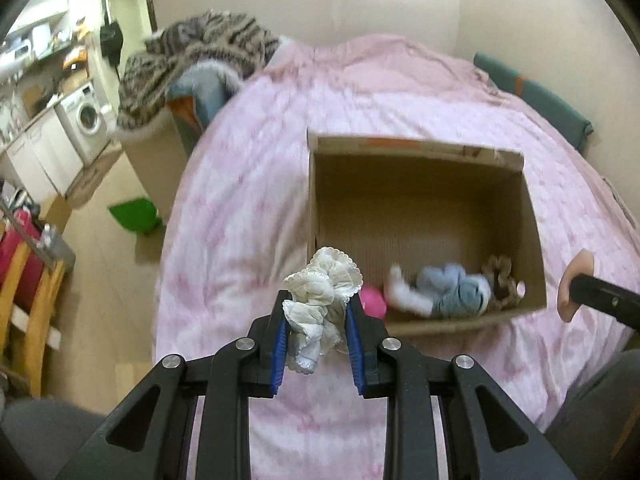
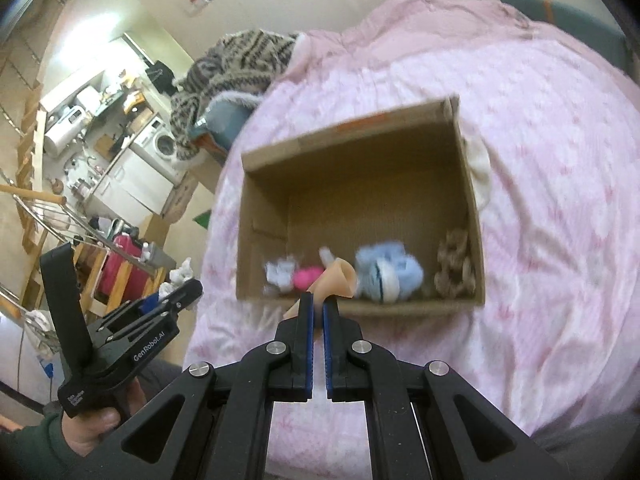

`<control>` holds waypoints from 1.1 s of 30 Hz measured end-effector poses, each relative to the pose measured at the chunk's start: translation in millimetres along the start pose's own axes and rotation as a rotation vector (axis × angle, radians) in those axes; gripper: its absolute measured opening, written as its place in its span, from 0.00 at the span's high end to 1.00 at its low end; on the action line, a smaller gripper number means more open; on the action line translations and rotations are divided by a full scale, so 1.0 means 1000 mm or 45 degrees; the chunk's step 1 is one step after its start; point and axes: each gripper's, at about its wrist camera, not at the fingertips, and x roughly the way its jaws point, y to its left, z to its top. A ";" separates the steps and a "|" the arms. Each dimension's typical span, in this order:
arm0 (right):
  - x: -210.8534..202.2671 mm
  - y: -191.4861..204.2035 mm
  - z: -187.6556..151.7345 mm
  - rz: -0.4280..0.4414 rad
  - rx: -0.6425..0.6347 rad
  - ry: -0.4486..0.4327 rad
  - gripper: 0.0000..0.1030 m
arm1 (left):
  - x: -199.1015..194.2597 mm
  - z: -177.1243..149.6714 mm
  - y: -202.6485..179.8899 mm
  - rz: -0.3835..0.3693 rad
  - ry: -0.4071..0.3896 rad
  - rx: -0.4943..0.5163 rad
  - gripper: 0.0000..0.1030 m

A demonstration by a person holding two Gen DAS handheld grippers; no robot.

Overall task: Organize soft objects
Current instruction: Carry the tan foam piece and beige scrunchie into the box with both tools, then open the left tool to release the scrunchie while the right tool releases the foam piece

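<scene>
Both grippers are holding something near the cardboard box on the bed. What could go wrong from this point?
1. The left gripper holds the white frilly cloth bunched, with loose folds hanging out; it may snag the cardboard box rim.
2. The right gripper pinches only an edge of the thin beige piece, so it might slip out short of the box.
3. The box sits on a soft pink quilt; a nudge could tip it.

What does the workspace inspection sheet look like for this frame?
Surface: pink quilt on a bed.
Job's things: open cardboard box holding a pink ball, blue plush and brown plush.
Clutter: striped blanket heaped beyond the bed.
Grippers: left gripper shut on a white frilly cloth; right gripper shut on a beige soft piece.
Cables: nothing seen.
Surroundings: washing machine, wooden chair.
</scene>
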 end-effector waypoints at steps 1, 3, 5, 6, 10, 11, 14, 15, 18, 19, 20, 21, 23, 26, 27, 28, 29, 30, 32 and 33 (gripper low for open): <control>-0.001 0.001 0.005 -0.001 -0.013 -0.018 0.94 | 0.001 0.006 0.000 -0.012 -0.008 0.003 0.77; 0.000 0.001 0.014 0.003 -0.029 -0.046 0.94 | 0.007 0.015 -0.001 -0.041 -0.011 -0.004 0.77; 0.004 -0.001 0.023 0.013 -0.034 -0.070 0.94 | 0.013 0.025 -0.001 -0.075 -0.011 -0.015 0.77; 0.008 -0.002 0.026 0.014 -0.039 -0.086 0.94 | 0.018 0.028 -0.001 -0.089 -0.010 -0.019 0.77; 0.028 -0.015 0.031 -0.024 -0.046 -0.107 0.94 | 0.046 0.036 -0.006 -0.104 0.020 -0.002 0.77; 0.035 -0.019 0.031 -0.037 -0.045 -0.109 0.94 | 0.053 0.036 -0.006 -0.105 0.033 0.001 0.77; 0.051 -0.032 0.026 -0.045 -0.036 -0.105 0.94 | 0.077 0.027 -0.007 -0.133 0.063 0.001 0.77; 0.056 -0.036 0.023 -0.053 -0.029 -0.093 0.94 | 0.082 0.024 -0.006 -0.140 0.077 -0.003 0.77; 0.066 -0.047 0.020 -0.043 0.027 -0.053 0.94 | 0.099 0.015 -0.006 -0.144 0.123 -0.024 0.77; 0.067 -0.048 0.019 -0.030 0.032 -0.048 0.94 | 0.104 0.014 -0.007 -0.157 0.138 -0.029 0.77; 0.069 -0.047 0.019 -0.025 0.028 -0.045 0.94 | 0.107 0.014 -0.008 -0.165 0.146 -0.032 0.77; 0.072 -0.046 0.019 -0.023 0.020 -0.039 0.94 | 0.109 0.014 -0.009 -0.164 0.146 -0.034 0.77; 0.077 -0.043 0.019 -0.014 0.003 -0.025 0.94 | 0.109 0.015 -0.010 -0.159 0.138 -0.035 0.77; 0.086 -0.038 0.017 -0.020 -0.042 0.000 0.94 | 0.106 0.013 -0.015 -0.171 0.118 -0.022 0.77; 0.088 -0.036 0.016 -0.027 -0.056 0.007 0.94 | 0.105 0.012 -0.018 -0.167 0.110 -0.005 0.77; 0.090 -0.033 0.015 -0.042 -0.078 0.017 0.94 | 0.103 0.011 -0.021 -0.160 0.102 0.020 0.77; 0.092 -0.029 0.014 -0.051 -0.096 0.026 0.94 | 0.103 0.011 -0.023 -0.155 0.097 0.041 0.77; 0.094 -0.026 0.013 -0.051 -0.112 0.034 0.94 | 0.103 0.011 -0.024 -0.153 0.096 0.050 0.77; 0.096 -0.023 0.011 -0.053 -0.136 0.042 0.94 | 0.104 0.010 -0.024 -0.160 0.100 0.044 0.77; 0.098 -0.021 0.011 -0.054 -0.146 0.047 0.94 | 0.104 0.010 -0.023 -0.162 0.103 0.036 0.77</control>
